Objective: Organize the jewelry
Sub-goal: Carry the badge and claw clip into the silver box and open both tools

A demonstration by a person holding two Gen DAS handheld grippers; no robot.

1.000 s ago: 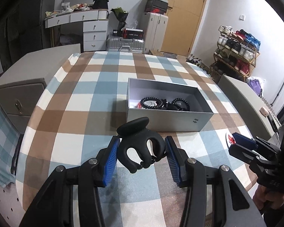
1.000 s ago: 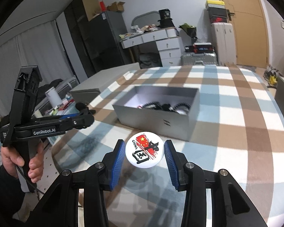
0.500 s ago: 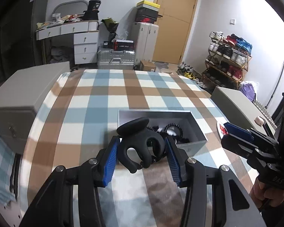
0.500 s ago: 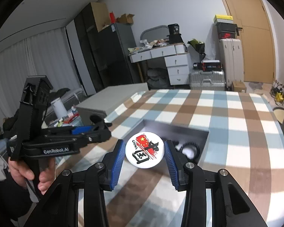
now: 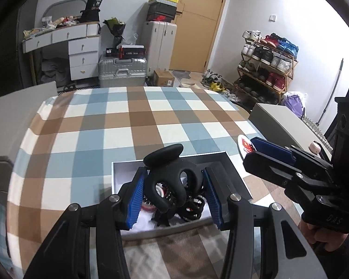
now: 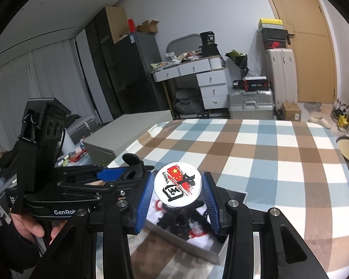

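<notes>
My left gripper (image 5: 174, 195) is shut on a black hair claw clip (image 5: 172, 181) and holds it over the open grey box (image 5: 123, 169). The box holds several black beaded bracelets (image 5: 193, 209) and red-and-white pieces. My right gripper (image 6: 178, 200) is shut on a round white badge (image 6: 178, 184) with a red flag and black lettering, held over the same box (image 6: 221, 251). The right gripper also shows in the left wrist view (image 5: 263, 153), just right of the box. The left gripper shows in the right wrist view (image 6: 114, 174), at the left.
The box sits on a table with a blue, brown and white checked cloth (image 5: 132, 121). Grey cabinets stand beside it on the left (image 5: 11, 111) and the right (image 5: 279, 118). A desk, suitcases and a shoe rack (image 5: 267, 69) stand far behind.
Both grippers have moved forward and over the box, each still holding its item. The box now lies right under the fingers in both views.
</notes>
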